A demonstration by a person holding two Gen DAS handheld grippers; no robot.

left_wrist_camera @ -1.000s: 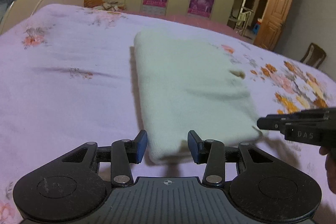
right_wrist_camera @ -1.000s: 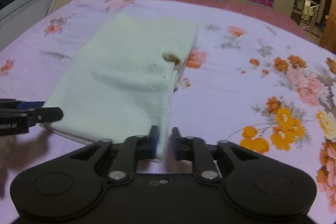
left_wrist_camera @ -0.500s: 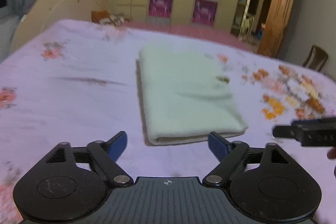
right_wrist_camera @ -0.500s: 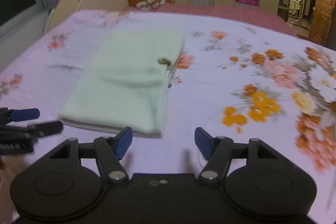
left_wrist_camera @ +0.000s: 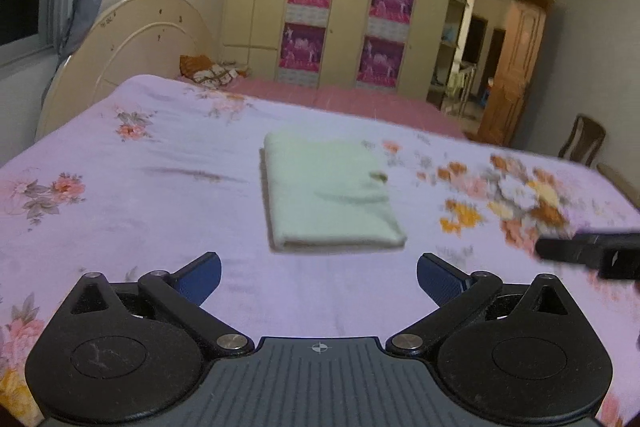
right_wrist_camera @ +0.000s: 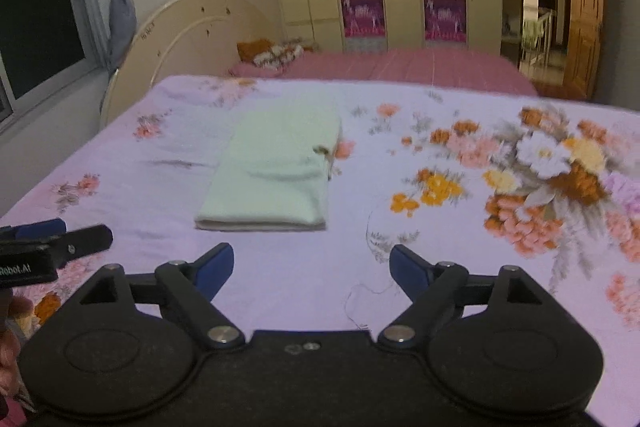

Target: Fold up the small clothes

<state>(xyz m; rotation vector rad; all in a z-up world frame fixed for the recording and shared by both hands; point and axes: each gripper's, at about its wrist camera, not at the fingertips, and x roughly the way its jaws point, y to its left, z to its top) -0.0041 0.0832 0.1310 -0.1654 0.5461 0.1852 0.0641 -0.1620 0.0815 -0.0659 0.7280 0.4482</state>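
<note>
A pale green garment [left_wrist_camera: 328, 195] lies folded into a rectangle on the floral purple bed sheet [left_wrist_camera: 140, 211]; it also shows in the right wrist view [right_wrist_camera: 276, 171]. A small brown tag [right_wrist_camera: 322, 150] sticks out at its right edge. My left gripper [left_wrist_camera: 318, 277] is open and empty, held back from the garment's near edge. My right gripper [right_wrist_camera: 312, 267] is open and empty, also short of the near edge. Each gripper shows at the side of the other's view: the right one [left_wrist_camera: 588, 253], the left one [right_wrist_camera: 60, 239].
The bed has a cream curved headboard [left_wrist_camera: 132, 43] at the left and pillows [left_wrist_camera: 212, 73] at the far end. A wardrobe with purple posters [left_wrist_camera: 344, 27] stands behind. A wooden door [left_wrist_camera: 512, 79] and a chair [left_wrist_camera: 580, 143] are at the right.
Both grippers have let go of the garment's near edge, opened wide and drawn back and up from it. The folded garment now lies flat on the bed.
</note>
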